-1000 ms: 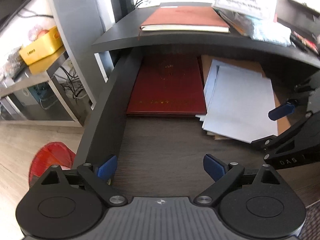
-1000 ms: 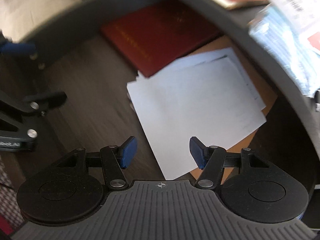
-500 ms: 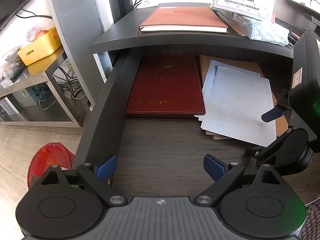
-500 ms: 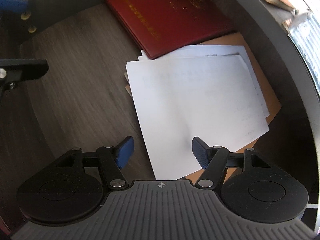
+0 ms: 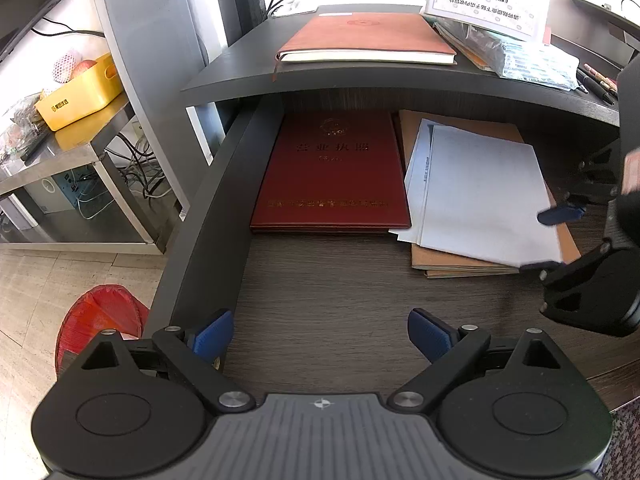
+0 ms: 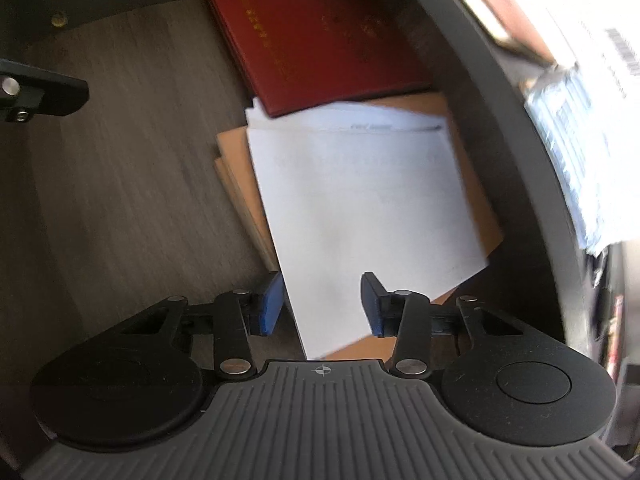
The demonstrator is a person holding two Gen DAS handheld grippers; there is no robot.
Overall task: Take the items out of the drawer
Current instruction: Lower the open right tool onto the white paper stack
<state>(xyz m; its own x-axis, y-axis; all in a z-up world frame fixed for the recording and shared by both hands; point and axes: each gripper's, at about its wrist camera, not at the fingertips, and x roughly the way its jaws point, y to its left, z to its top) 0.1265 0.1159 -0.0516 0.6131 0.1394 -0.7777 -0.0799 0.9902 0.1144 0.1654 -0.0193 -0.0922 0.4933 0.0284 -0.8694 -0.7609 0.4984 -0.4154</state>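
Note:
The open drawer (image 5: 328,300) holds a dark red folder (image 5: 332,172) at the back left and white papers (image 5: 480,192) lying on brown envelopes (image 5: 460,264) at the right. My left gripper (image 5: 320,334) is open and empty above the drawer's front floor. My right gripper (image 6: 322,306) is open, its fingertips on either side of the near edge of the white papers (image 6: 360,208), above the brown envelopes (image 6: 240,168). The red folder (image 6: 320,40) lies beyond. The right gripper also shows at the right of the left wrist view (image 5: 548,240).
The desk top (image 5: 240,68) overhangs the drawer's back and carries a brown notebook (image 5: 368,38), a plastic-wrapped pack (image 5: 520,56) and a labelled box (image 5: 488,0). To the left stand a metal shelf (image 5: 52,156), a yellow box (image 5: 80,92) and a red bin (image 5: 100,320).
My right gripper has moved closer over the white papers and its fingers have narrowed somewhat. My left gripper has hardly moved.

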